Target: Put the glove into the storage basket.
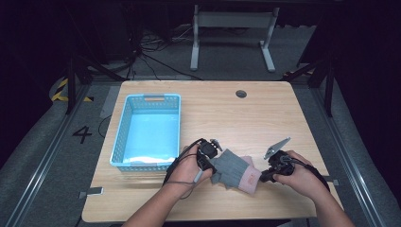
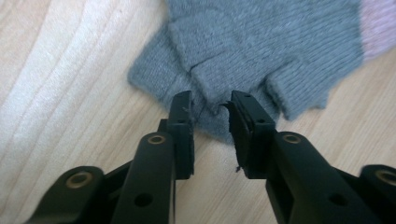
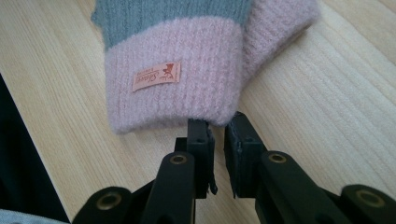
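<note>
On the table [image 1: 283,109], the glove [image 1: 231,169] lies crosswise, cuff rightward, left jaws open, right jaws pinching it.

I see a fuzzy knitted glove [image 2: 261,42], grey wool with a soft pink ribbed cuff [image 3: 177,79] and a small woven label [image 3: 156,77]. My table [image 1: 265,118] is pale matt wood grain; the basket [image 1: 124,127] is perforated blue plastic.

Grey-and-pink glove [image 2: 261,51]: cropped by the top and right edges of the left gripper view; its cuff [image 3: 187,79] hides the right gripper's [image 3: 217,126] jaw tips, so whether they pinch it cannot be told. Second pink cuff [image 3: 280,28] mostly covered. Label [image 3: 156,76] lettering too small to read. Blue basket [image 1: 123,137]: pale contents indistinct.
</note>
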Demonstrator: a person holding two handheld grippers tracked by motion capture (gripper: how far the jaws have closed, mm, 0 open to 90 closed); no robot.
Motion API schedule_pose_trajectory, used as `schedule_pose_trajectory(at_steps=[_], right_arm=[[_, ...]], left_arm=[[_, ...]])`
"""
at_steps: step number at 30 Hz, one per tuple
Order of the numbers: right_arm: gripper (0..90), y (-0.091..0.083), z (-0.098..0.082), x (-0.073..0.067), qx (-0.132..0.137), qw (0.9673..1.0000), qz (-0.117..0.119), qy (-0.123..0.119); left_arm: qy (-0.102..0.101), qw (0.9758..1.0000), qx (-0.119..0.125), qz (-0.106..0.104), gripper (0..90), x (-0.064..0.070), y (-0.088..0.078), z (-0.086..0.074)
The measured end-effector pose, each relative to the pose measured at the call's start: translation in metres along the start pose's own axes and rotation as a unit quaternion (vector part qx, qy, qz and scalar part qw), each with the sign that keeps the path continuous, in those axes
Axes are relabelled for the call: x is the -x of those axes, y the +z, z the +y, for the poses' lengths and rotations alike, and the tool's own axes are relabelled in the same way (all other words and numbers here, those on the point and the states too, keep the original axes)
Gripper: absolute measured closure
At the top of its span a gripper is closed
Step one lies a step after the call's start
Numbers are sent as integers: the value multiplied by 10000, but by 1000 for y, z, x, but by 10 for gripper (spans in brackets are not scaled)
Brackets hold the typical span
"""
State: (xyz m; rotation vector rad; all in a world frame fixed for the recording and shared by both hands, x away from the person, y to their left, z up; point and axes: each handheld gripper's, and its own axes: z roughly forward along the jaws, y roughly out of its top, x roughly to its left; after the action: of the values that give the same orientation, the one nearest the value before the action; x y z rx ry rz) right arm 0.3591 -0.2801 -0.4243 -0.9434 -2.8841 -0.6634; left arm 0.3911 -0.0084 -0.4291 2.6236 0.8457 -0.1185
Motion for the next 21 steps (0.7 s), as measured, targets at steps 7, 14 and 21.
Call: schedule_pose_trajectory(at_steps=[7, 14, 21], right_arm=[[805, 1, 1, -1, -35, 10000, -11, -33], [805, 2, 1, -2, -66, 10000, -38, -42], [800, 3, 2, -2, -72, 10000, -35, -53]], left_arm=[[190, 9997, 161, -73, 686, 5, -2, 2], [252, 9995, 191, 11, 821, 7, -2, 3], [52, 10000, 2, 39, 750, 3, 3, 2]])
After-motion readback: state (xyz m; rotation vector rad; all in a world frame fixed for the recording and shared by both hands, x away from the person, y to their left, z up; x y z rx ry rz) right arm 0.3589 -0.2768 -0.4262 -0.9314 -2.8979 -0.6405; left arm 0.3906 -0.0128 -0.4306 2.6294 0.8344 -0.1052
